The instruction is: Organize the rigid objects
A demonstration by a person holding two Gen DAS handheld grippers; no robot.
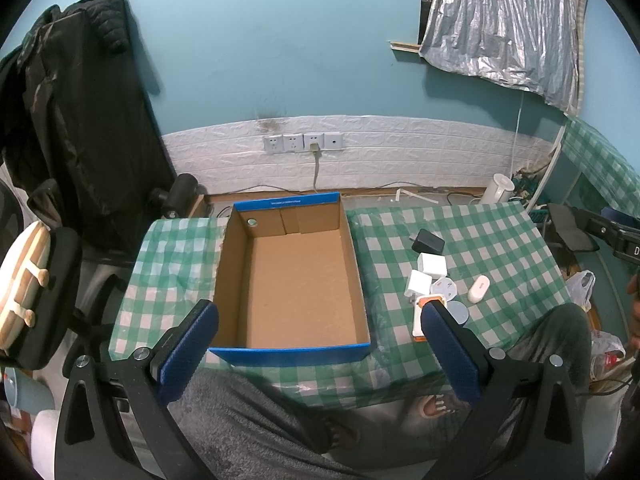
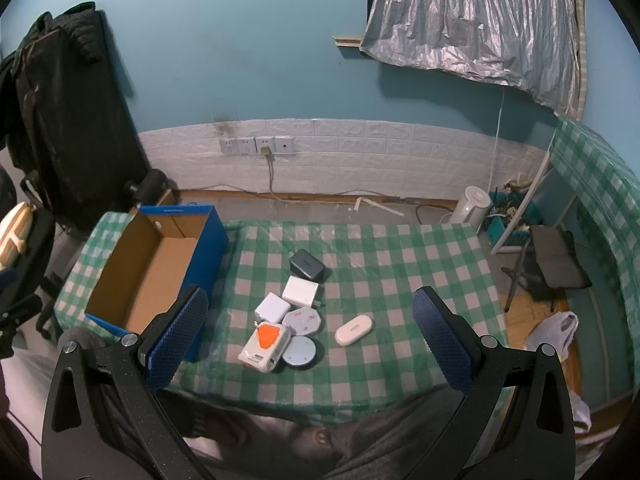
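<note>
Your left gripper (image 1: 320, 354) hangs with its jaws spread wide, nothing between them, above the near wall of the cardboard box (image 1: 294, 354). The box sits on the green checked tablecloth (image 1: 492, 236), and its brown floor shows bare. Your right gripper (image 2: 310, 338) is likewise spread apart and empty, held above the cluster of small things that lies on the cloth to the right of the box (image 2: 120, 276).

Nearest you in that cluster is the white-and-orange adapter (image 2: 265, 342), touching the grey round disc (image 2: 302, 352) beside it. Just behind them sit the octagonal grey plug (image 2: 303, 320) and two white chargers (image 2: 272, 307), (image 2: 301, 291). The black charger (image 2: 306, 265) lies farthest from you. The white oval case (image 2: 354, 330) rests apart, on the side of the cluster away from the box.
</note>
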